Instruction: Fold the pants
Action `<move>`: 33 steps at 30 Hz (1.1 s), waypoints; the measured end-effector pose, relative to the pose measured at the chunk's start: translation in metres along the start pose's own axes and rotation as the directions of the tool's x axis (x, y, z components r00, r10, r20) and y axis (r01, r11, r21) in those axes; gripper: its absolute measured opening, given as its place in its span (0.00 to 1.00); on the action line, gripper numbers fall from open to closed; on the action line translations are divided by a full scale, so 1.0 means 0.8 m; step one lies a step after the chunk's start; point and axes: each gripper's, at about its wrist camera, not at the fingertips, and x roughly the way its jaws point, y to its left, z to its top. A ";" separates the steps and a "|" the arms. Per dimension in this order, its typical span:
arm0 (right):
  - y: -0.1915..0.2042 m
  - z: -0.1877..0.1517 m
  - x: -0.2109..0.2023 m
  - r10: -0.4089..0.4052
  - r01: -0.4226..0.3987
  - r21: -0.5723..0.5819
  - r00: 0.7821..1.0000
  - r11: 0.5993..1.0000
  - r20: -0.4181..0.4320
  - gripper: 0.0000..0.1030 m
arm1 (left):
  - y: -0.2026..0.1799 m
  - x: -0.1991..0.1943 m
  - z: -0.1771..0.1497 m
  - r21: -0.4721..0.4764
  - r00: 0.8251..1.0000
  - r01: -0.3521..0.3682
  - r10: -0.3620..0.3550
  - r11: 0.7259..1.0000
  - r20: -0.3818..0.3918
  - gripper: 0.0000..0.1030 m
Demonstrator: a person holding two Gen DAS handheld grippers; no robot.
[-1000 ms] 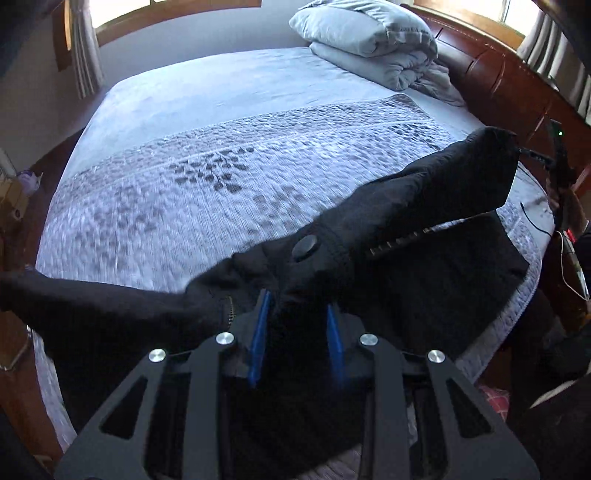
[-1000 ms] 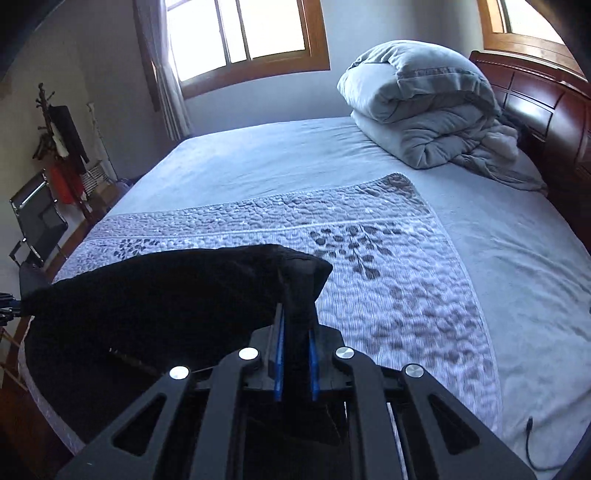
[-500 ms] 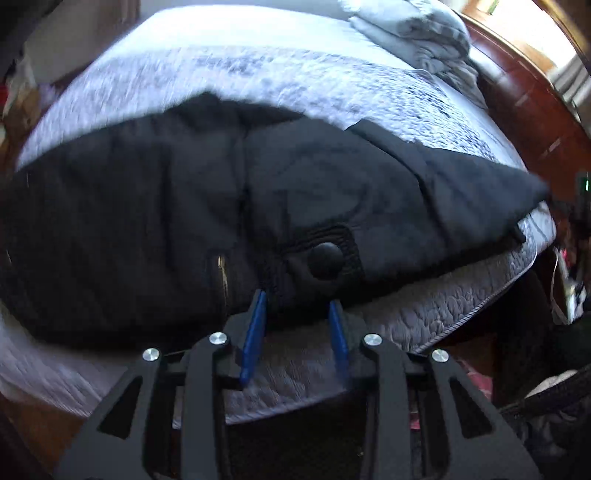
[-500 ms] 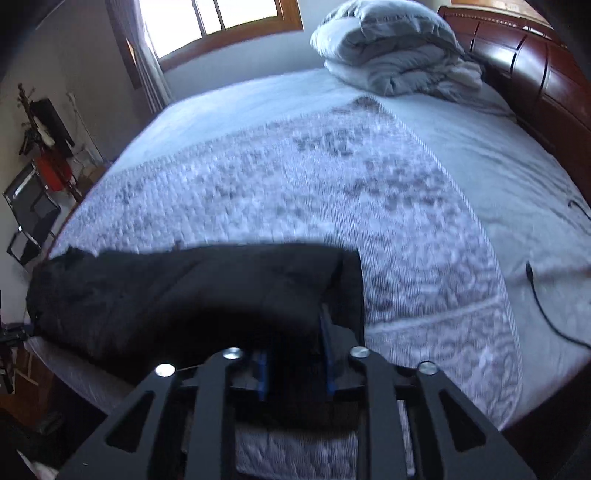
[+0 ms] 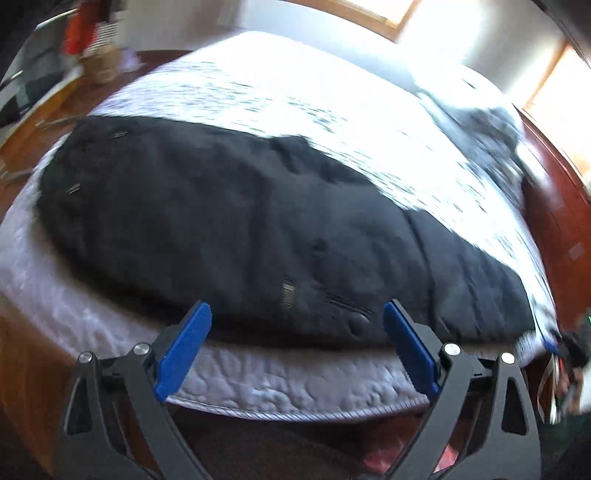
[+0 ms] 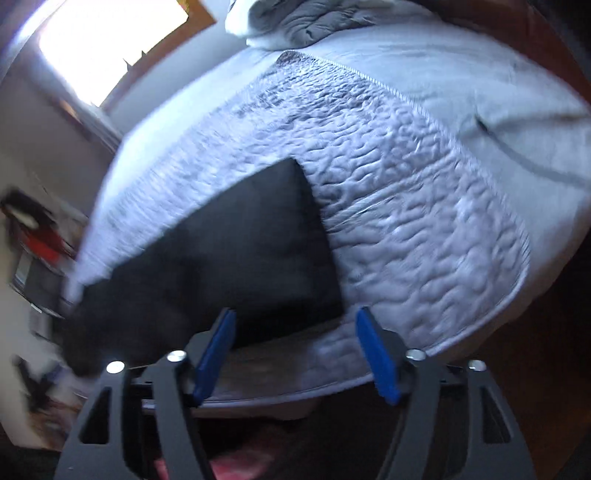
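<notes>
The black pants (image 5: 236, 229) lie spread flat along the near edge of the bed, waist and zipper toward the lower middle of the left wrist view. My left gripper (image 5: 297, 314) hovers just short of their near edge, its jaws opening wide, nothing between the blue pads. In the right wrist view the pants (image 6: 236, 254) show as a dark slab ending in a straight edge on the quilt. My right gripper (image 6: 295, 325) sits at that end's near corner, its jaws opening, the pads clear of the cloth.
A grey quilted cover (image 6: 406, 206) tops the bed (image 5: 295, 391). A folded duvet (image 6: 314, 18) lies at the headboard end. A dark cable (image 6: 517, 155) trails over the sheet at right. Wooden floor and clutter (image 5: 92, 55) flank the bed at left.
Both grippers lowered the pants onto the bed, let go and spread their jaws. The pants now lie flat. Both views have rolled and dipped toward the bed edge.
</notes>
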 end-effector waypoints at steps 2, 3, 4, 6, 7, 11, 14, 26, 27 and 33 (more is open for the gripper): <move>-0.001 -0.006 0.006 0.114 -0.113 0.089 0.993 0.990 -0.010 0.69 | 0.005 -0.002 0.001 -0.043 0.997 -0.063 0.065 0.997 0.039 0.91; -0.002 -0.009 0.012 0.156 -0.152 0.130 0.988 0.980 -0.017 0.69 | 0.004 -0.002 0.000 -0.049 0.994 -0.092 0.095 0.995 0.057 0.91; -0.003 -0.014 0.021 0.207 -0.199 0.174 0.978 0.964 -0.025 0.69 | 0.003 -0.001 0.001 -0.049 0.991 -0.115 0.118 0.992 0.066 0.92; 0.001 -0.020 0.045 0.232 -0.213 0.227 0.971 0.950 -0.063 0.69 | 0.001 0.004 0.001 -0.054 0.985 -0.153 0.157 0.987 0.070 0.92; 0.004 -0.021 0.053 0.235 -0.214 0.230 0.970 0.949 -0.068 0.69 | 0.001 0.005 0.002 -0.058 0.984 -0.160 0.164 0.985 0.063 0.92; 0.008 -0.015 0.081 0.262 -0.244 0.264 0.965 0.933 -0.032 0.48 | -0.002 0.016 0.001 -0.103 0.990 -0.136 0.139 0.985 0.027 0.93; 0.004 -0.004 0.104 0.205 -0.179 0.298 0.977 0.938 -0.060 0.38 | 0.006 0.018 -0.004 -0.145 0.993 -0.114 0.118 0.983 0.023 0.93; 0.023 0.022 0.061 0.045 -0.047 0.169 0.999 0.985 0.019 0.00 | 0.027 0.060 -0.024 -0.235 0.990 -0.130 0.115 0.963 -0.076 0.94; 0.016 0.018 0.061 0.057 -0.058 0.183 0.998 0.981 0.011 0.02 | 0.027 0.061 -0.025 -0.235 0.991 -0.128 0.112 0.963 -0.078 0.94; -0.018 -0.013 0.049 0.162 -0.169 0.332 0.986 0.928 0.046 0.60 | 0.037 0.032 -0.024 -0.270 0.992 -0.125 0.118 0.955 -0.042 0.94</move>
